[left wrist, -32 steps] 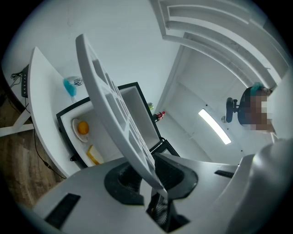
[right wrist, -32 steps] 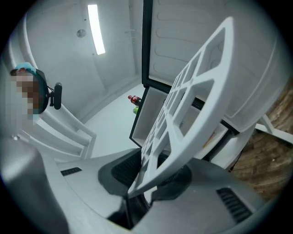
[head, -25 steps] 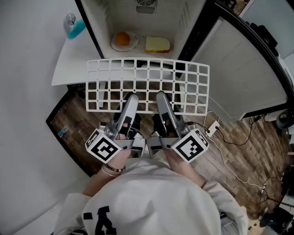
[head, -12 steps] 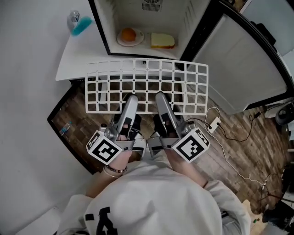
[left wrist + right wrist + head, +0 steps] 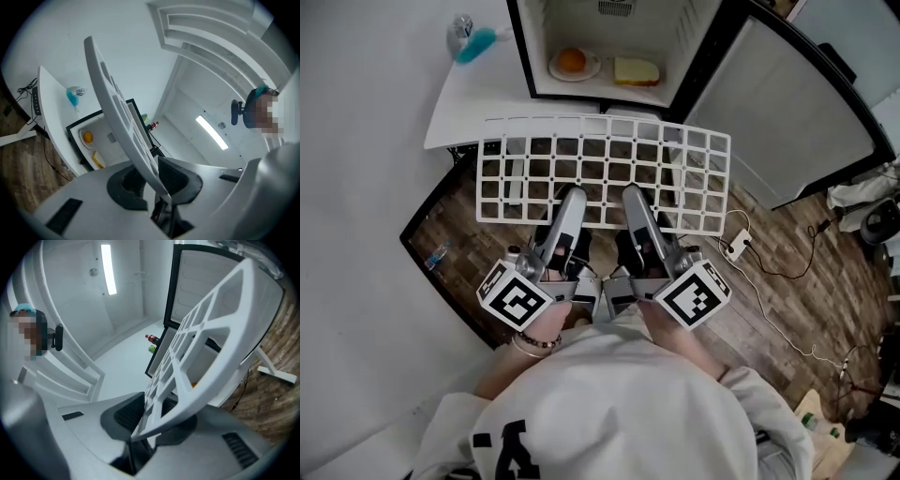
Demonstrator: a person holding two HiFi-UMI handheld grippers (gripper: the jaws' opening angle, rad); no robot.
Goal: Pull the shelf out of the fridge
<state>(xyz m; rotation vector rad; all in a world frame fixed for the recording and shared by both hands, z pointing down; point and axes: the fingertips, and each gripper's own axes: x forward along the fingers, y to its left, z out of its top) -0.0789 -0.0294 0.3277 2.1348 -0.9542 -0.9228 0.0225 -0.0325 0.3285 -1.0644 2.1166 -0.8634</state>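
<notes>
Clamping the near edge of the white grid shelf [image 5: 605,164], the fingers [image 5: 125,190] of our left gripper [image 5: 570,199] and right gripper [image 5: 633,199] are closed on it, side by side. Both grippers point toward the top of the frame, tilted slightly upward, marker cubes close to our chest. The shelf hangs just in front of the open fridge [image 5: 684,47], upper centre. Our shirt's [image 5: 609,403] black print is cut off and unreadable.

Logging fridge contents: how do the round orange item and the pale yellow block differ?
The round orange item sits on a white plate; the pale yellow block lies bare on the fridge floor. The orange item is round, at the left; the block is rectangular, at the right. Both are inside the open fridge.
</notes>
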